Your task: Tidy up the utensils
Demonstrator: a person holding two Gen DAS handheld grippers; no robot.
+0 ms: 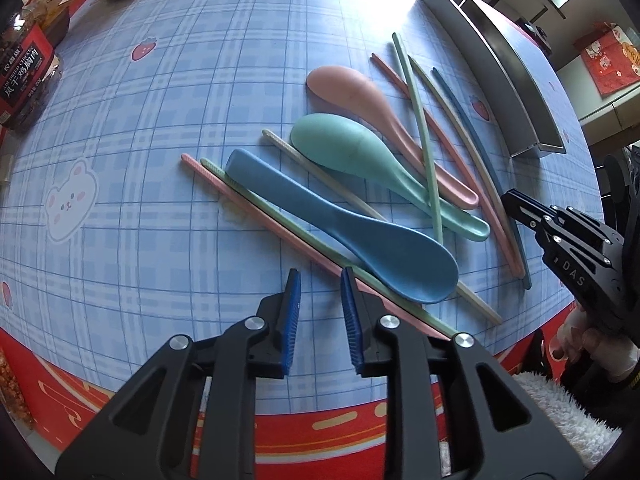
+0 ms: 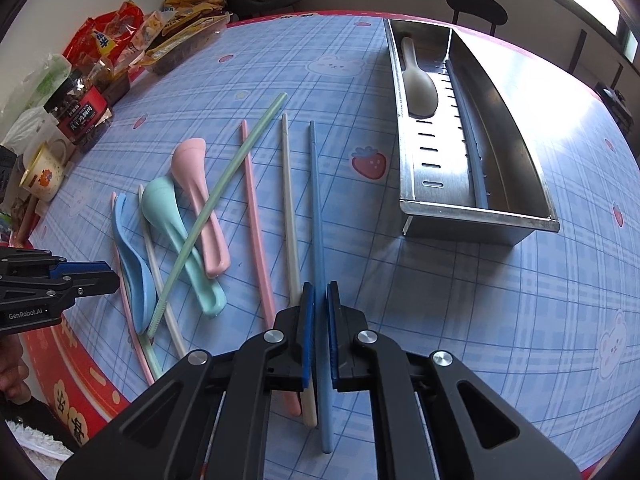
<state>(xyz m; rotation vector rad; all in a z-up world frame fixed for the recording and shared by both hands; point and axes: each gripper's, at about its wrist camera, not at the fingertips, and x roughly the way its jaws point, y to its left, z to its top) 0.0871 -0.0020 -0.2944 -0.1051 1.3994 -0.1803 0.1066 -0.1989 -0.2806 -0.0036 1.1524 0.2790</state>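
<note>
Blue (image 1: 360, 236), green (image 1: 360, 160) and pink (image 1: 360, 96) spoons lie in a heap with several coloured chopsticks on the blue checked cloth. My left gripper (image 1: 320, 280) hovers just before the blue spoon's bowl, open by a narrow gap, with only cloth between its pads. A pink chopstick (image 1: 256, 212) runs under its right finger. My right gripper (image 2: 319, 294) is shut on a blue chopstick (image 2: 316, 200) lying on the cloth beside a beige chopstick (image 2: 289, 200). The steel tray (image 2: 480, 216) at the far right holds a beige spoon (image 2: 418, 84) and a blue chopstick (image 2: 476, 160).
Snack bags, a dark jar (image 2: 80, 116) and a paper cup (image 2: 42, 172) crowd the table's far left. A chair (image 2: 476, 8) stands behind the tray. The red table edge (image 1: 360, 420) runs close under my grippers. A hand shows at the right gripper's grip.
</note>
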